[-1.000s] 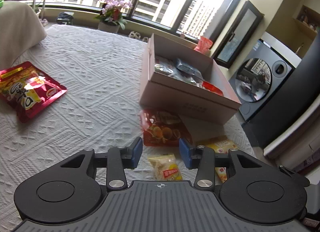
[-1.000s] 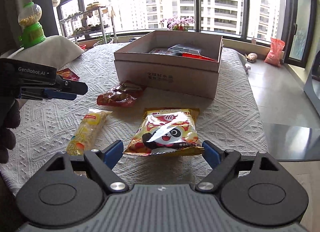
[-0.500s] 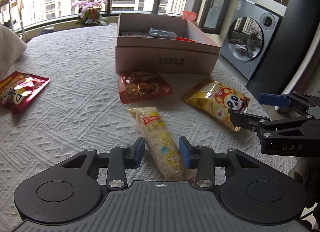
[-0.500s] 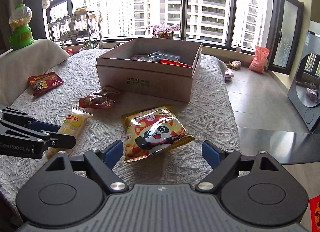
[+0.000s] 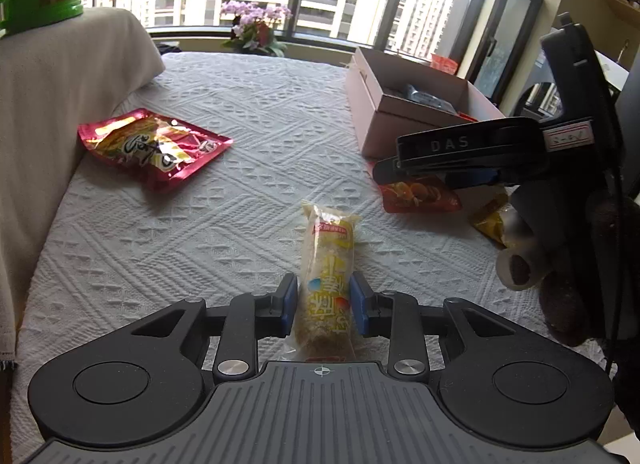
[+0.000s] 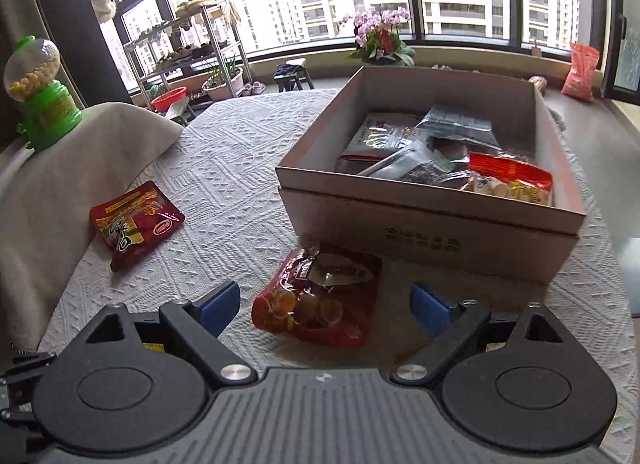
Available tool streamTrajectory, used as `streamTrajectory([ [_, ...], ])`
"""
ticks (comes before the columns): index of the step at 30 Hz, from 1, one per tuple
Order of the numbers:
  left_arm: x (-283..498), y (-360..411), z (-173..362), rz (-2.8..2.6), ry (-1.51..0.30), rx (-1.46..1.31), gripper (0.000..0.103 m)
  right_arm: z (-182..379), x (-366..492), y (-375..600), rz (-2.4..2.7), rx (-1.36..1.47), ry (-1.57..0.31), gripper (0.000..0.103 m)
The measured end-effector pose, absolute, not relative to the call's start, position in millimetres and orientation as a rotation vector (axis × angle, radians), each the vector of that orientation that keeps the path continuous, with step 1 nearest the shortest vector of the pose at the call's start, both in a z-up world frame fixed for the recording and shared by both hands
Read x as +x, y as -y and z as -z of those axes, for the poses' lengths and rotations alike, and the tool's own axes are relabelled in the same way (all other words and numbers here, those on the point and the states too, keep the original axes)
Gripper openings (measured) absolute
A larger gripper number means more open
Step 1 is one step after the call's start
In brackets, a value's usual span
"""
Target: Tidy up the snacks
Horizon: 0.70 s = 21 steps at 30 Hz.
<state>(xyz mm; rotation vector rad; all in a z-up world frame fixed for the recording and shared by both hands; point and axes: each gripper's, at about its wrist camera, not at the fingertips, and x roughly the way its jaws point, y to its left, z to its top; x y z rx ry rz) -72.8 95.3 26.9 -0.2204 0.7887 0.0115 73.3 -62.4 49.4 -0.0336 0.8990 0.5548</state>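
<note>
Left wrist view: we see the left gripper (image 5: 323,306) low over the table (image 5: 248,168), which is covered in a white textured cloth. Its blue fingers (image 5: 289,303) are closing on either side of a long yellow pack (image 5: 328,264) lying lengthwise between them, near the table's near edge. The pads sit just at the wrapper's sides; we cannot tell whether they press yet. A red bag (image 5: 152,146) lies by the left edge, next to a cream cushion (image 5: 52,104). The box (image 5: 396,112) stands toward the far right corner. The right gripper (image 5: 460,160) crosses in from the right, held by a gloved hand (image 5: 560,260), over an orange-red bag (image 5: 418,194) and part of a yellow bag (image 5: 490,220).

Right wrist view: our right gripper (image 6: 324,306) has its fingers (image 6: 219,306) wide apart and opening. The orange-red bag (image 6: 320,298) lies on the table (image 6: 224,192) between them, untouched, just in front of the box's near wall (image 6: 432,232). The box is open and holds several packets (image 6: 424,152). The red bag (image 6: 134,220) sits by the left edge, beside the cushion (image 6: 60,168), with a green dispenser (image 6: 40,96) on top.
</note>
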Motion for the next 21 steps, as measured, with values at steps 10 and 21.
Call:
streamTrajectory([
  [10,-77,-107,-23,-0.035,-0.776,-0.269,0.035,-45,8,69,-0.661,-0.295,-0.762,0.072],
  [21,-74,-106,-20,-0.055,-0.782,-0.290,0.035,-59,-46,108,-0.755,-0.352,-0.698,0.085],
])
